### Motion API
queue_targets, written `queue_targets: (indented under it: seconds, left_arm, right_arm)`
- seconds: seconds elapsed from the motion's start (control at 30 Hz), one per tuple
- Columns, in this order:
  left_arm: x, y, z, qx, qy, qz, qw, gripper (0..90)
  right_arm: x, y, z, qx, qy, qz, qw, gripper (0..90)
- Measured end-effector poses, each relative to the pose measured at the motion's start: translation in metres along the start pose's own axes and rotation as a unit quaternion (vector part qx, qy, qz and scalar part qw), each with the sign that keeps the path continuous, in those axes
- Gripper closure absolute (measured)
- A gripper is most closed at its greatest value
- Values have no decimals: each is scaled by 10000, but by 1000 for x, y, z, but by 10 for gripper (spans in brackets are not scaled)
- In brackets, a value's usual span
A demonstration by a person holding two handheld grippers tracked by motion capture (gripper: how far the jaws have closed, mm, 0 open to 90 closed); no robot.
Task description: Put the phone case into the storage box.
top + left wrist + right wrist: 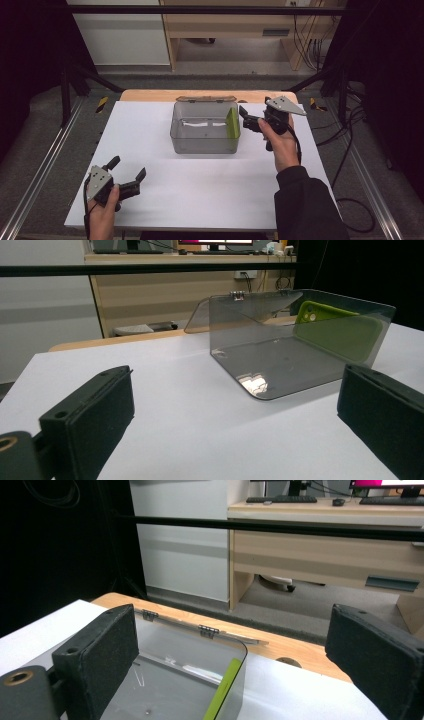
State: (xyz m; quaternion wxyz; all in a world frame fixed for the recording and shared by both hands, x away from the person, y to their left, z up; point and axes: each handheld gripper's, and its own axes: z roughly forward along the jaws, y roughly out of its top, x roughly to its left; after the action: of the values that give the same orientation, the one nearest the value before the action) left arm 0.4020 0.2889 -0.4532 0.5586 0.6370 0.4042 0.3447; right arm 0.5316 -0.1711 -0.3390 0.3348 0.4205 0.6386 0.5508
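A clear grey plastic box stands in the middle of the white table top, its hinged lid folded back behind it. Inside, a lime-green phone case leans upright against the right wall. My right gripper hovers open just right of the box, beside that wall, with nothing between its jaws. At the table's near left my left gripper is open and empty, well away from the box. From the left gripper the box and the case lie ahead. The right gripper looks over the box rim and the case edge.
A strip of wooden table edge shows behind the white sheet. Metal rails run along both sides of the table, and cables lie on the floor at the right. A wooden desk stands beyond.
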Motion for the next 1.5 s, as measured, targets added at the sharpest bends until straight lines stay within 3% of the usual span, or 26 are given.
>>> queue_targets:
  seconds: [0.23,0.33,0.67,1.17,1.5]
  left_arm:
    - [5,1,-8,-109,-11,-19,9999,14]
    - [8,0,-7,-145,-59,-156,9998,14]
    - [7,-1,-5,-140,-134,-187,9996,14]
    - [5,-1,-3,-109,-181,-133,9997,13]
    - [4,0,-3,-106,-226,-98,9996,12]
  right_arm:
    - [-3,-1,-14,-93,4,-38,9999,69]
    - [-5,-1,-20,-121,8,-59,9999,69]
    - [-16,-2,-35,-173,-55,-43,9998,71]
    - [-35,-7,-58,-131,-196,15,9997,43]
    - [-44,-15,-77,-181,-226,-176,9994,50]
